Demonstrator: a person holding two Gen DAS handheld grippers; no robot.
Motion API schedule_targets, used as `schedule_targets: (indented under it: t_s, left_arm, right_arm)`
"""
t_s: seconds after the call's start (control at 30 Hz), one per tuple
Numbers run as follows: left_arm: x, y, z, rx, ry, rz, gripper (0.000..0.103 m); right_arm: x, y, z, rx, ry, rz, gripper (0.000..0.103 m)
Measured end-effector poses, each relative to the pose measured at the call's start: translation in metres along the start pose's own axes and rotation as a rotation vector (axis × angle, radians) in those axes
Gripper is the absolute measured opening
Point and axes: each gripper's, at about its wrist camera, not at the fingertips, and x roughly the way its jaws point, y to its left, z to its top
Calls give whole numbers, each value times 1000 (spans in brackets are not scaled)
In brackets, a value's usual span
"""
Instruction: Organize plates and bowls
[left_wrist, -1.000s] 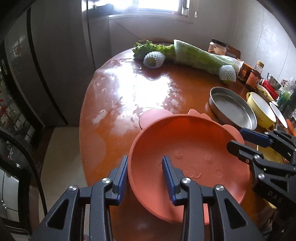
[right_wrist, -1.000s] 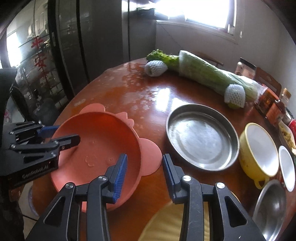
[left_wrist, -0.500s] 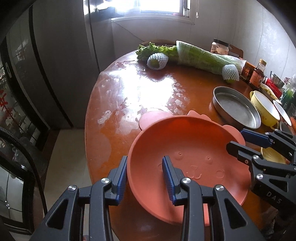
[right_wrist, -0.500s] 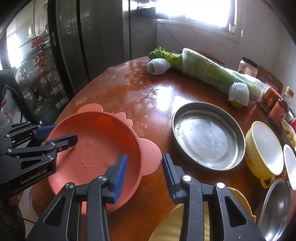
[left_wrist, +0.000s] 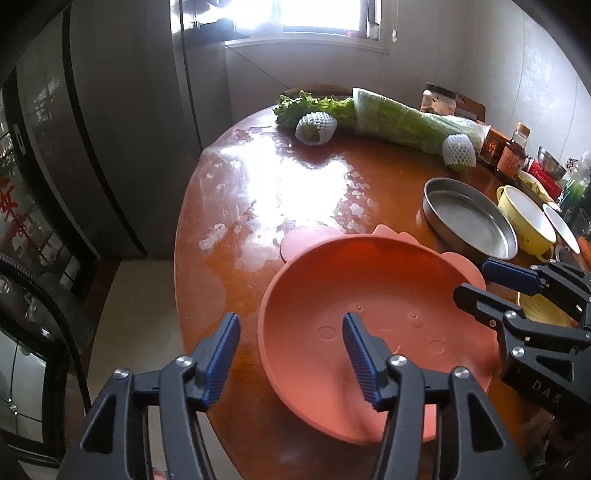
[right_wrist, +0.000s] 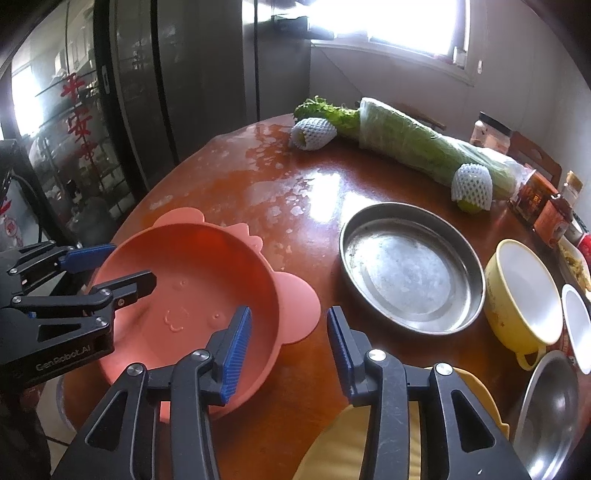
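A pink eared silicone bowl (left_wrist: 373, 317) sits at the near edge of the round brown table (left_wrist: 295, 184); it also shows in the right wrist view (right_wrist: 199, 295). My left gripper (left_wrist: 291, 354) is open, its jaws astride the bowl's left rim without touching it. My right gripper (right_wrist: 288, 347) is open above the bowl's right ear and rim. A steel pan (right_wrist: 410, 273), a yellow bowl (right_wrist: 524, 295), a small white bowl (right_wrist: 578, 328), a steel bowl (right_wrist: 550, 410) and a yellow plate (right_wrist: 351, 439) lie to the right.
A long wrapped cabbage (right_wrist: 424, 144) and two fruits in white foam nets (right_wrist: 314, 133) lie at the table's far side. Jars and bottles (right_wrist: 546, 206) stand at the far right. A dark fridge (right_wrist: 147, 92) stands left of the table.
Both grippers have drawn back and risen a little, so the bowl and the table look farther off. The left gripper's jaws have opened wider. The bowl has not moved.
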Motion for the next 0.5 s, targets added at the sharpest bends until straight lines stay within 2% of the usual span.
schedule_targets:
  t_s: [0.23, 0.5]
  left_arm:
    - [-10, 6, 3, -26, -30, 6, 66]
    - [-27, 5, 6, -25, -65, 20, 70]
  right_arm:
    - [-7, -5, 1, 19, -16, -10, 45]
    - [-26, -10, 2, 39, -55, -10, 53]
